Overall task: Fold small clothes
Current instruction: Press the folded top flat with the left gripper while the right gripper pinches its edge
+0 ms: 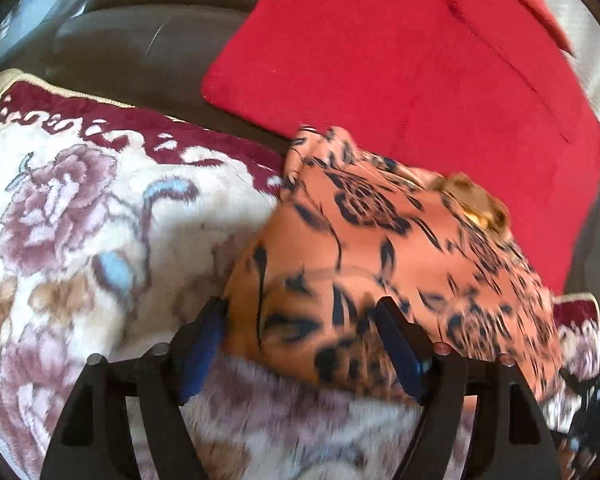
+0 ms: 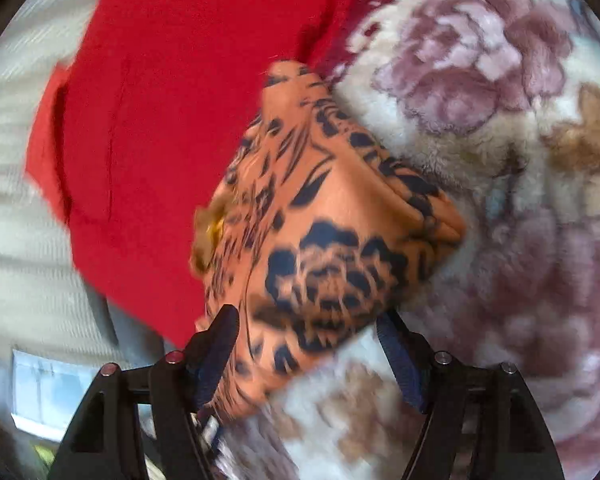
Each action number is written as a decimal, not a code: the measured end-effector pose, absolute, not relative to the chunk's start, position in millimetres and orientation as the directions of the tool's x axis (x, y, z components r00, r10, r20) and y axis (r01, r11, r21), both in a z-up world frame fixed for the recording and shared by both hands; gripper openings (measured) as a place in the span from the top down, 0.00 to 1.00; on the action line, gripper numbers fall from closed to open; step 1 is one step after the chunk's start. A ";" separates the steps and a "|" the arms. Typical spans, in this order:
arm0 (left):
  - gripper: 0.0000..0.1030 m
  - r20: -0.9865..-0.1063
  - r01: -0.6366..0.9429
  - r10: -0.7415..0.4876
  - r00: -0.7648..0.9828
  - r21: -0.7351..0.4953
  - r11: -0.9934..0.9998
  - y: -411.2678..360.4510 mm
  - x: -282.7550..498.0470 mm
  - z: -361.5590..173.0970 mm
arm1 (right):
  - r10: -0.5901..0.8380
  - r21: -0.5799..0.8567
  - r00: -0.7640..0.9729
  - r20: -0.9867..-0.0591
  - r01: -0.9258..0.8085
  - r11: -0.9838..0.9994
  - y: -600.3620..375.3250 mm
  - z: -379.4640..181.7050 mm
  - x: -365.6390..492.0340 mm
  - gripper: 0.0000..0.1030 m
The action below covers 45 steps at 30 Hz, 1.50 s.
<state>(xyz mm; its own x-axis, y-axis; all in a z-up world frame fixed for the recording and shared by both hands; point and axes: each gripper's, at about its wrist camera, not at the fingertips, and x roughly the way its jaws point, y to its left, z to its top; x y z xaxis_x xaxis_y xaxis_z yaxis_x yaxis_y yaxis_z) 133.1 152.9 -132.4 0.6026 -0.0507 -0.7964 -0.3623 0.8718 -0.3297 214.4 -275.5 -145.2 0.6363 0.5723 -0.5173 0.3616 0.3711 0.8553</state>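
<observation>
A small orange garment with a black flower print (image 1: 380, 248) lies bunched on a fluffy floral blanket (image 1: 80, 220). It also shows in the right wrist view (image 2: 324, 232). My left gripper (image 1: 300, 320) is open, its blue-padded fingers on either side of the garment's near edge. My right gripper (image 2: 308, 332) is open too, with the garment's near corner lying between its fingers. A gold-brown patch (image 1: 476, 204) sits on the garment's far side. Both views are motion-blurred.
A red cloth (image 1: 400, 52) lies beyond the garment, also in the right wrist view (image 2: 152, 120). A grey-brown seat surface (image 1: 140, 48) is at the back left. A cream ribbed surface (image 2: 16, 200) is at the left of the right wrist view.
</observation>
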 end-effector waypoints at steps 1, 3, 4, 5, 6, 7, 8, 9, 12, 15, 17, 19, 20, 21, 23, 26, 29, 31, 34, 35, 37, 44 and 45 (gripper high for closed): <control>0.25 -0.804 -0.373 -0.051 0.593 -0.331 0.867 156.1 138.9 -136.2 | 0.547 0.851 0.652 -0.525 0.380 0.364 -274.4 -145.1 215.8 0.27; 0.31 -0.813 -0.397 -0.040 0.581 -0.326 0.858 160.1 144.3 -139.2 | 0.508 0.831 0.661 -0.552 0.384 0.403 -270.2 -140.4 219.9 0.28; 0.46 -0.811 -0.399 -0.031 0.585 -0.321 0.859 163.8 146.5 -137.6 | 0.496 0.825 0.665 -0.557 0.381 0.417 -268.3 -138.3 219.9 0.30; 0.53 -0.817 -0.404 -0.018 0.577 -0.304 0.863 165.5 147.6 -136.8 | 0.491 0.816 0.660 -0.569 0.378 0.438 -266.0 -137.4 220.5 0.37; 0.61 -0.823 -0.408 -0.012 0.568 -0.294 0.864 167.9 147.2 -136.8 | 0.491 0.810 0.651 -0.578 0.384 0.444 -266.7 -138.0 222.1 0.41; 0.66 -0.823 -0.407 -0.022 0.567 -0.303 0.861 171.2 147.0 -137.5 | 0.500 0.812 0.646 -0.577 0.389 0.434 -267.7 -139.7 222.3 0.44; 0.69 -0.823 -0.405 -0.030 0.568 -0.311 0.860 173.6 147.0 -137.4 | 0.503 0.812 0.643 -0.578 0.387 0.437 -266.5 -138.9 223.1 0.44; 0.74 -0.821 -0.400 -0.036 0.570 -0.315 0.861 174.8 147.0 -137.2 | 0.501 0.806 0.639 -0.584 0.384 0.450 -267.0 -138.6 222.1 0.43; 0.80 -0.819 -0.390 -0.026 0.574 -0.301 0.870 171.3 147.9 -134.3 | 0.480 0.788 0.637 -0.603 0.384 0.481 -266.9 -134.7 230.7 0.42; 0.84 -0.826 -0.376 0.003 0.564 -0.254 0.891 164.6 156.7 -132.9 | 0.453 0.724 0.596 -0.663 0.355 0.592 -257.6 -129.3 246.7 0.86; 0.85 -0.819 -0.368 0.005 0.573 -0.252 0.895 165.3 154.6 -123.0 | 0.452 0.712 0.588 -0.671 0.340 0.615 -256.8 -121.1 249.9 0.88; 0.86 -0.795 -0.349 0.012 0.606 -0.253 0.902 165.8 147.8 -103.7 | 0.454 0.717 0.611 -0.648 0.288 0.635 -259.0 -96.6 246.3 0.89; 0.86 -0.781 -0.337 0.009 0.624 -0.259 0.905 164.9 142.4 -92.1 | 0.454 0.714 0.620 -0.640 0.262 0.649 -258.1 -82.4 244.4 0.89; 0.86 -0.761 -0.319 0.003 0.648 -0.269 0.909 162.5 132.3 -76.5 | 0.453 0.711 0.624 -0.636 0.246 0.659 -257.7 -72.8 242.2 0.89; 0.86 -0.734 -0.301 0.011 0.679 -0.265 0.916 157.0 109.6 -55.1 | 0.462 0.706 0.628 -0.627 0.206 0.678 -260.0 -55.7 232.2 0.89; 0.86 -0.712 -0.288 -0.008 0.702 -0.294 0.911 157.3 58.5 -38.4 | 0.500 0.713 0.608 -0.617 0.162 0.683 -266.7 -46.8 201.8 0.89; 0.83 -0.747 -0.302 0.015 0.665 -0.250 0.920 160.5 16.0 -65.9 | 0.553 0.703 0.529 -0.644 0.125 0.700 -273.0 -77.0 166.6 0.78; 0.81 -0.815 -0.341 0.057 0.577 -0.177 0.923 171.7 -6.4 -105.7 | 0.551 0.677 0.476 -0.685 0.139 0.723 -279.2 -103.2 151.5 0.39; 0.82 -0.858 -0.439 0.048 0.511 -0.213 0.873 212.2 -30.0 -130.5 | 0.579 0.728 0.498 -0.645 0.169 0.665 -313.9 -121.6 123.6 0.26; 0.80 -0.851 -0.454 0.053 0.522 -0.225 0.862 221.0 -33.1 -127.0 | 0.546 0.710 0.524 -0.653 0.173 0.683 -323.6 -114.2 119.6 0.26; 0.79 -0.829 -0.443 0.084 0.553 -0.207 0.872 233.2 -28.3 -112.7 | 0.466 0.650 0.590 -0.659 0.136 0.748 -337.4 -89.8 122.1 0.25; 0.33 -0.736 -0.186 -0.091 0.670 -0.285 0.940 210.2 50.3 -70.1 | 0.504 0.604 0.561 -0.657 -0.010 0.797 -323.5 -64.6 211.0 0.25; 0.33 -0.742 -0.167 -0.089 0.665 -0.264 0.950 202.8 65.0 -70.6 | 0.510 0.601 0.541 -0.669 -0.010 0.799 -320.1 -69.0 227.2 0.25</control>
<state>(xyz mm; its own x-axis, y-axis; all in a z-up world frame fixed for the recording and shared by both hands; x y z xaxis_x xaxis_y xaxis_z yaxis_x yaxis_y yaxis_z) 65.0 202.8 -70.6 0.6648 -0.0893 -0.7416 -0.1674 0.9498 -0.2644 227.2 -320.1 -69.0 0.5409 0.5098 -0.6690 -0.0105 0.7994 0.6007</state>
